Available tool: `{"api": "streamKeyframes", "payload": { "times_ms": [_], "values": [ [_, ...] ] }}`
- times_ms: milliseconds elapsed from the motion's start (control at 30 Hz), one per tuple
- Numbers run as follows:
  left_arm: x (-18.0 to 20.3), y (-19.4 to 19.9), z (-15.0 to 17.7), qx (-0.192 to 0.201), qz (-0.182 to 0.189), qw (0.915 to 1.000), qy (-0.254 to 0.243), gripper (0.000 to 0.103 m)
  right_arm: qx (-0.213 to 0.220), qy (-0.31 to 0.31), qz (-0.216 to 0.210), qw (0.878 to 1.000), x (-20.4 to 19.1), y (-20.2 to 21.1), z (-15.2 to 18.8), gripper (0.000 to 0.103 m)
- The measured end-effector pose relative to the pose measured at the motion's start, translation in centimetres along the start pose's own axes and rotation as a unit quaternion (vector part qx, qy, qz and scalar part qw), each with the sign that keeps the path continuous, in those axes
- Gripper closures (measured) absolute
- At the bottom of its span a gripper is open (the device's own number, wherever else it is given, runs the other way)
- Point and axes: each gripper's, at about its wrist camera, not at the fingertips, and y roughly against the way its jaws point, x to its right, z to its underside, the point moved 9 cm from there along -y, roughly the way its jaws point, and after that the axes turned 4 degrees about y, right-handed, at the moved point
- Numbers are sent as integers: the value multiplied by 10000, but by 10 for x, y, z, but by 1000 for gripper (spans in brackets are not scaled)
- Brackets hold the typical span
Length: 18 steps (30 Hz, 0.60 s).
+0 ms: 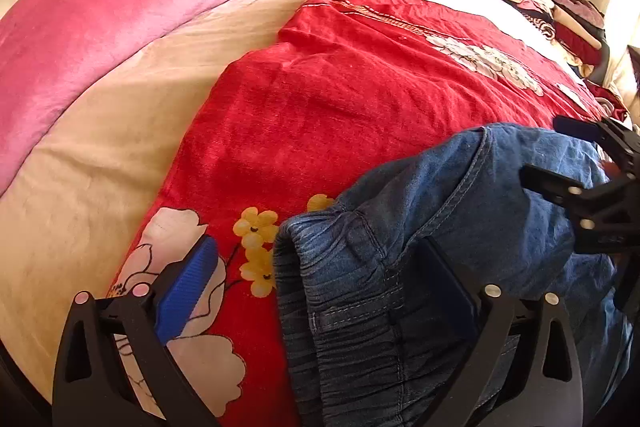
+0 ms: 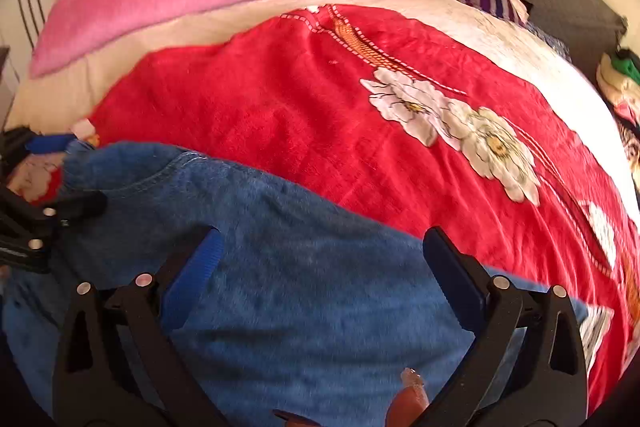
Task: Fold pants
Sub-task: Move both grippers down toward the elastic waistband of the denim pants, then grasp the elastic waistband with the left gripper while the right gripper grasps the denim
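The right view is blurred. Jeans (image 1: 460, 227) lie bunched on the red blanket (image 1: 340, 87), lower part cut off. Left hand-held gripper (image 1: 320, 267) and right hand-held gripper (image 2: 320, 251) both gape wide over the denim, clamping nothing.

Bright daylight falls evenly on the red blanket (image 1: 360, 87), shadows soft. Right wrist view is motion-blurred, worst toward its left edge. Fisheye bends both frames' dark corners.
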Motion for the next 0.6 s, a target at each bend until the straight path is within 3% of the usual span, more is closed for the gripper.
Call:
{"api": "streamKeyframes", "payload": {
  "times_ms": [67,267,567,600],
  "values": [
    [4,0,0,31,198,9998,-64,34,3,97,-15,10000,-4,-4,-4,8],
    [16,10,0,248,330,9984,-383,66,30,215,-104,9997,-12,-11,-12,8],
    [26,61,8,592,867,9929,-552,74,43,720,-207,9972,-20,-15,-18,9],
    [26,64,9,613,889,9926,-561,75,76,769,-243,9967,-21,-13,-18,20]
  ]
}}
